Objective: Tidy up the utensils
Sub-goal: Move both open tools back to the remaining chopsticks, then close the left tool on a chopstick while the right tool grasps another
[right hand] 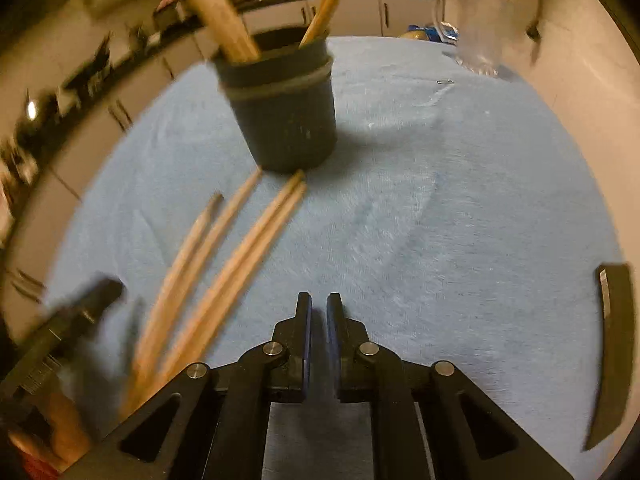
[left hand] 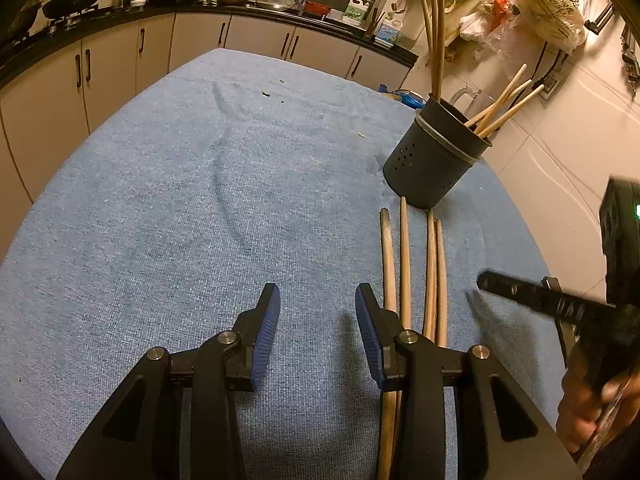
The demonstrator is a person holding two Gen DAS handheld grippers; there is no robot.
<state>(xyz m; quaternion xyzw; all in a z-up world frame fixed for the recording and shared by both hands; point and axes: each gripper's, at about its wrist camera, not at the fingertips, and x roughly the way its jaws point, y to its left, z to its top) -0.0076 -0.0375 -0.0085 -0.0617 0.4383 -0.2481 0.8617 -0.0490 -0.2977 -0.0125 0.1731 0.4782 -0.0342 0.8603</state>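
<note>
Several wooden chopsticks (left hand: 416, 272) lie side by side on the blue cloth (left hand: 200, 200), tips toward a dark perforated holder (left hand: 432, 160) that has more chopsticks standing in it. My left gripper (left hand: 318, 300) is open and empty, its right finger just left of the loose chopsticks. The right gripper (left hand: 520, 296) shows as a blurred black shape to their right. In the right wrist view the right gripper (right hand: 319, 304) is nearly shut with nothing between the pads, the loose chopsticks (right hand: 224, 264) lie to its left and the holder (right hand: 284, 108) stands ahead.
A clear glass jug (right hand: 476, 28) stands at the far right of the cloth, behind the holder. Kitchen cabinets (left hand: 120, 60) and a dark counter with pots ring the table's far side. A tiled wall (left hand: 560, 140) with hanging plastic bags is on the right.
</note>
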